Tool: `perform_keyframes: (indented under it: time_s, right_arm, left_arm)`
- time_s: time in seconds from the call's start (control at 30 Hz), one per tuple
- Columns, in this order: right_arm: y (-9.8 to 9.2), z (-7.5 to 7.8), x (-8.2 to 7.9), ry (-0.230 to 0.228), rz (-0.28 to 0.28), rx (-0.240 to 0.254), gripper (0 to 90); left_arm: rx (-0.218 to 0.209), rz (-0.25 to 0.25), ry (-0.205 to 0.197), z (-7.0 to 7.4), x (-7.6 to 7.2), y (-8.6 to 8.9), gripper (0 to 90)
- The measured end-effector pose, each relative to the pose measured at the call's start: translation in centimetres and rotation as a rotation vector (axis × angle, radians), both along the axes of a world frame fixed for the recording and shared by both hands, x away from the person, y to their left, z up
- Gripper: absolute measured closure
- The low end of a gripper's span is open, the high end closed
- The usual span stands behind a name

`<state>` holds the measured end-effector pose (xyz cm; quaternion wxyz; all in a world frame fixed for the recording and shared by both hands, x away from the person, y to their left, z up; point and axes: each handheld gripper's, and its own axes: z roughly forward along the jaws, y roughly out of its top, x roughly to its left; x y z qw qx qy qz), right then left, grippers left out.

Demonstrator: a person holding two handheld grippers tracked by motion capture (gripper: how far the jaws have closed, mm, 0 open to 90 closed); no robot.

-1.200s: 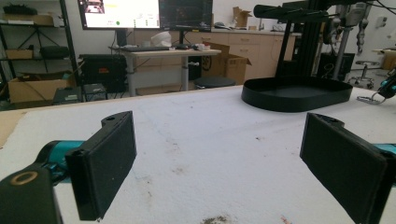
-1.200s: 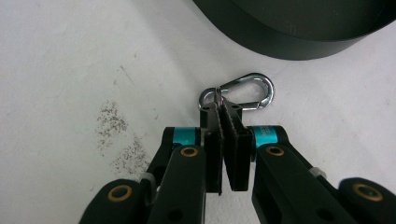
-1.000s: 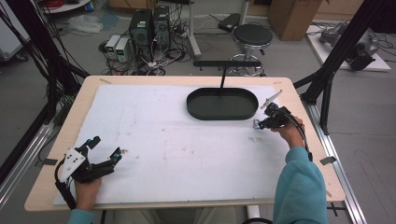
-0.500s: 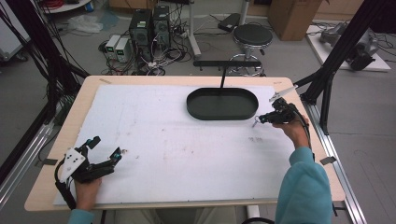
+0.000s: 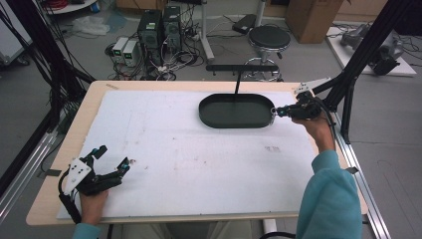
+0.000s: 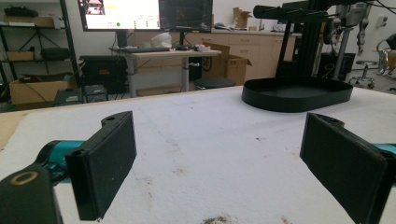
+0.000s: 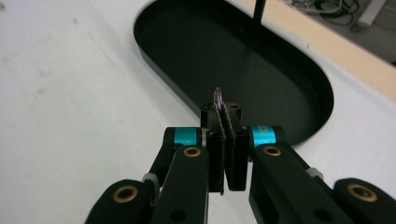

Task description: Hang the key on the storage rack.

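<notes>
A lab — computer towers (image 5: 158,27) on the floor, monitors (image 6: 144,14), cable tangles (image 5: 171,59).

Left gripper (image 5: 112,158): black frame, 2 flat rectangular black jaws with matte pads (image 6: 109,165), teal collar behind each jaw, brass-ringed pivot hole on the linkage, grey three-cornered plate on top, black cable looping from the rear.

Right gripper (image 7: 225,122): same black build, 2 teal bands, 4 brass-ringed pivot holes on the linkage arms, silver fasteners at the sides, grey plate on top.

Right sleeve (image 5: 328,199): teal, loose. Left cuff (image 5: 84,230): teal.
</notes>
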<state>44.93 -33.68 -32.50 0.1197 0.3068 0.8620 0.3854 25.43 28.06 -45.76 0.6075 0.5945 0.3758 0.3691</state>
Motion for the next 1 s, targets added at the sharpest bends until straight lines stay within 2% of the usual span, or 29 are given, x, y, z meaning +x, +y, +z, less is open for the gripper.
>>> perform_keyframes:
  time_s: [0.07, 0.1, 0.2, 0.27, 0.4, 0.47, 0.7, 0.93, 1.0]
  right_arm:
    - [0.1, 0.2, 0.0, -0.003, 0.0, 0.004, 89.8]
    - [0.3, 1.3, 0.1, -0.025, 0.002, 0.02, 89.8]
    - [0.9, 2.7, 0.4, -0.052, 0.009, 0.034, 89.7]
    - [1.1, 3.0, 0.5, -0.057, 0.01, 0.036, 89.7]
    - [2.2, 4.7, 1.0, -0.076, 0.025, 0.045, 89.7]
    - [2.4, 5.0, 1.2, -0.088, 0.025, 0.038, 89.7]
    - [3.1, 6.3, 2.2, -0.119, 0.024, 0.063, 89.6]
    - [3.6, 7.2, 3.2, -0.128, 0.028, 0.055, 89.6]
    - [4.0, 7.7, 3.7, -0.131, 0.029, 0.069, 89.6]
  left_arm:
    - [0.0, 0.0, 0.0, 0.0, 0.0, 0.0, 11.1]
    - [-0.001, 0.0, 0.001, 0.0, 0.0, 0.0, 11.0]
    - [0.0, -0.001, -0.001, 0.0, 0.0, 0.0, 11.1]
    - [-0.001, 0.0, -0.001, 0.0, 0.0, 0.0, 11.1]
    - [0.004, 0.0, -0.003, 0.0, 0.0, 0.0, 11.1]
    - [0.002, 0.0, -0.003, 0.0, 0.0, 0.0, 11.0]
    - [-0.001, -0.002, -0.001, 0.0, 0.0, 0.0, 11.1]
    - [0.002, 0.0, -0.001, 0.0, 0.0, 0.0, 11.1]
    - [0.002, 0.0, 0.0, 0.0, 0.0, 0.0, 11.0]
